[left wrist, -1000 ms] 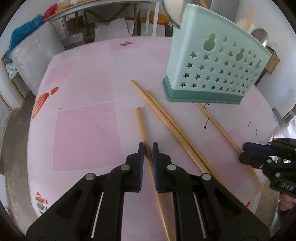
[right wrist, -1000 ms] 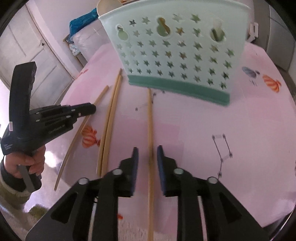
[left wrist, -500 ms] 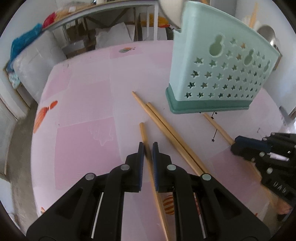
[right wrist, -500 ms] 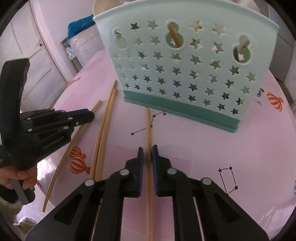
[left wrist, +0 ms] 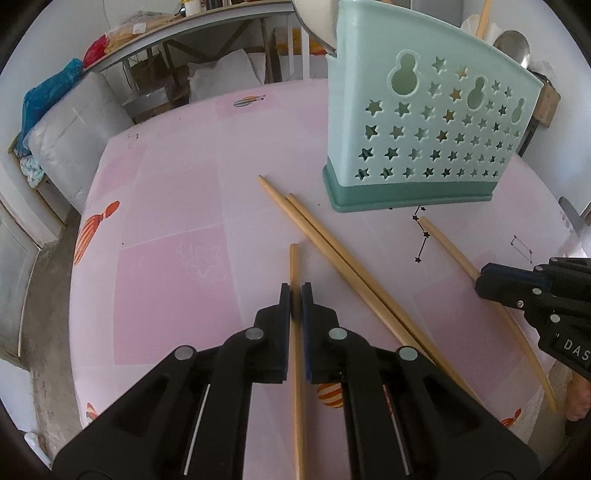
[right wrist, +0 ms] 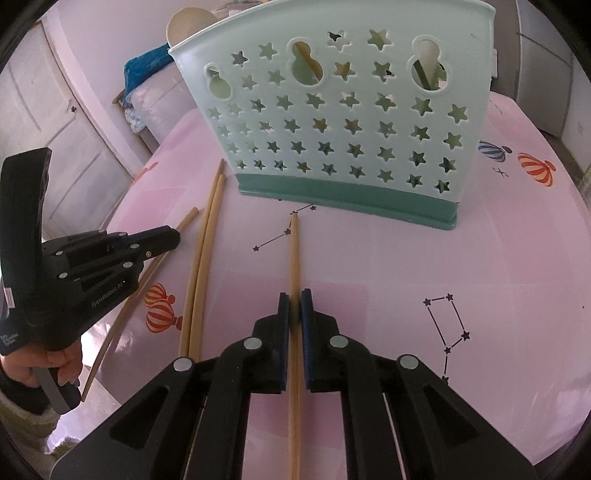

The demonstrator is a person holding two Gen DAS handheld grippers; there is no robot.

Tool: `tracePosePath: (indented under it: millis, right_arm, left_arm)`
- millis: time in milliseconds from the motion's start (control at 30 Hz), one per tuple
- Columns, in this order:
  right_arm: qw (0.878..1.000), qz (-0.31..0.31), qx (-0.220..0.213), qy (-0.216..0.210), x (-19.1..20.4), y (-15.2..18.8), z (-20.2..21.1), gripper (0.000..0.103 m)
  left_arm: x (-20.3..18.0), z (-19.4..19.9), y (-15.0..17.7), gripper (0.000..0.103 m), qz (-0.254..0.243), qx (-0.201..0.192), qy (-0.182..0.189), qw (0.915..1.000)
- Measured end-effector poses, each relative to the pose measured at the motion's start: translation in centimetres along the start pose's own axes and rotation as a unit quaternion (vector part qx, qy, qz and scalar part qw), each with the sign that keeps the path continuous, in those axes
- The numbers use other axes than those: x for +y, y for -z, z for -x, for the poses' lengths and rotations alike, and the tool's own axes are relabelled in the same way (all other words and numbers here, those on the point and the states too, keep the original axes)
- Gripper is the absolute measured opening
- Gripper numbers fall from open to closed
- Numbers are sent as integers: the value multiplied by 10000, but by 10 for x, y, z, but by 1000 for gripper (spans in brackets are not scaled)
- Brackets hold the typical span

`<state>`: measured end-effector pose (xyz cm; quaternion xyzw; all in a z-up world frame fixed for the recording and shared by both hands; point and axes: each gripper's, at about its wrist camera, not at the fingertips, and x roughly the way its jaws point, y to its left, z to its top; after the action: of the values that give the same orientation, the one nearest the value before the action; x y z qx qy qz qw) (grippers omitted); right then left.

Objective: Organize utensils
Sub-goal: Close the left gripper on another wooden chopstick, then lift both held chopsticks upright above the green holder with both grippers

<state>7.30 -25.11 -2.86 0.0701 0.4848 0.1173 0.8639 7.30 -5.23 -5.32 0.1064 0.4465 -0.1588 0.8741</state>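
My left gripper (left wrist: pixel 294 295) grips a wooden chopstick (left wrist: pixel 294 266) near its far end, its jaws still closing on it. In the right wrist view the same gripper (right wrist: pixel 173 236) sits at the left, held by a hand. My right gripper (right wrist: pixel 294 302) is shut on another chopstick (right wrist: pixel 294 254), whose tip points at the mint star-holed utensil holder (right wrist: pixel 351 122). Between the two held sticks, two loose chopsticks (right wrist: pixel 205 251) lie side by side on the pink tablecloth. From the left wrist view, the holder (left wrist: pixel 417 147) stands at the upper right and the right gripper (left wrist: pixel 480 282) enters at the right edge.
A ladle (left wrist: pixel 511 46), a pale spoon (right wrist: pixel 188 26) and stick ends rise out of the holder. The round table's edge (left wrist: pixel 79 295) curves down the left, with a wrapped cushion (left wrist: pixel 70 129) and a cluttered shelf (left wrist: pixel 192 26) beyond. White doors (right wrist: pixel 55 122) stand left of the table.
The right jaws have closed onto the chopstick that lay between them. The holder has grown larger in both views. The left gripper keeps its hold on its chopstick.
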Motion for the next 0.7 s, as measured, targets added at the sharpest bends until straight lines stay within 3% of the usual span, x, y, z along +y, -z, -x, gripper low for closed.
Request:
tracePosePath:
  millis: [533, 700]
  right_arm:
    - [9990, -438, 30, 15, -33, 3, 17, 7]
    - [9994, -311, 87, 95, -30, -4, 13, 8]
  left_arm:
    - [-7, 1, 0, 4, -196, -10, -180, 9996]
    - [-11, 2, 0, 4, -273, -24, -262, 9993]
